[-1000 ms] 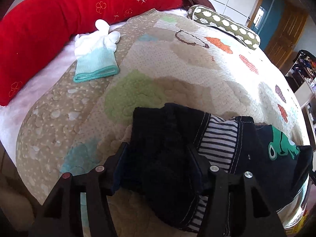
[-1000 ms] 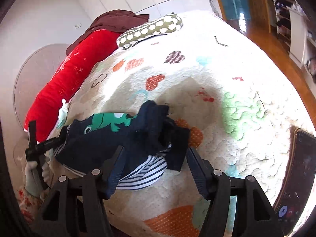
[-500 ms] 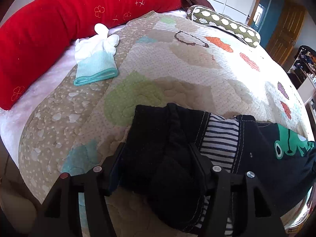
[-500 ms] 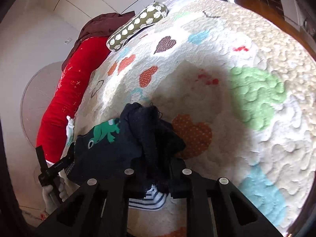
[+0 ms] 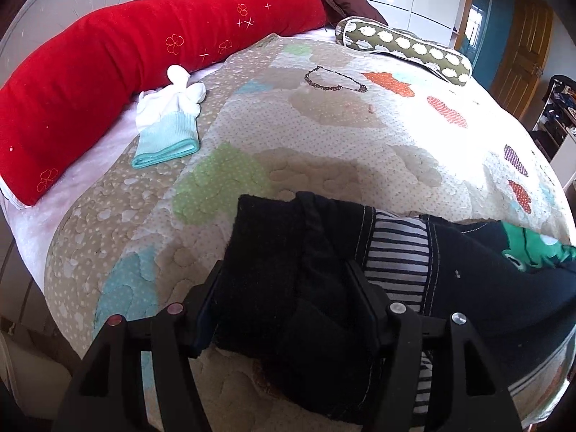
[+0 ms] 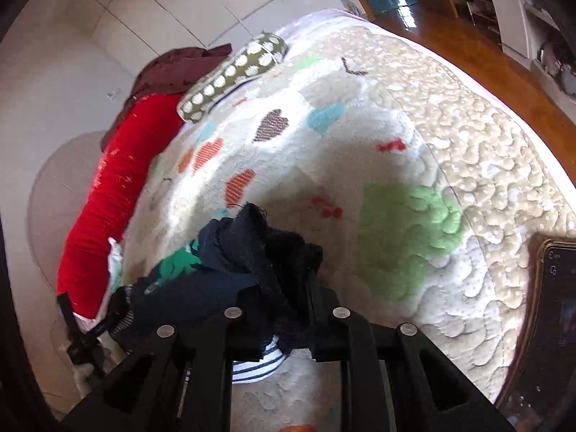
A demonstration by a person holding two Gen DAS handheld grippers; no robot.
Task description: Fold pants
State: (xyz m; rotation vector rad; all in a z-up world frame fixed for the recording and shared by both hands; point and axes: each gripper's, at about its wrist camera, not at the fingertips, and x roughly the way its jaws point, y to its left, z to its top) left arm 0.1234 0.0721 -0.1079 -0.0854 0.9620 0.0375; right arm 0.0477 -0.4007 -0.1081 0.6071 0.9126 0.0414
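On the quilted bed (image 5: 360,136), the right gripper (image 6: 284,309) is pinching the dark pants (image 6: 259,252) while the left gripper (image 5: 284,298) is straddling them, spread.

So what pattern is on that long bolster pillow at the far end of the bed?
The bolster pillow is olive green with white scalloped blobs, clearest in the left wrist view.

The left gripper (image 5: 288,302) reaches forward low over the bed's near edge, its jaws spread wide with dark cloth lying between the fingers. The right gripper (image 6: 284,315) is tilted, its jaws drawn close and clamped on a bunched fold of the pants (image 6: 259,252), lifted off the bed.
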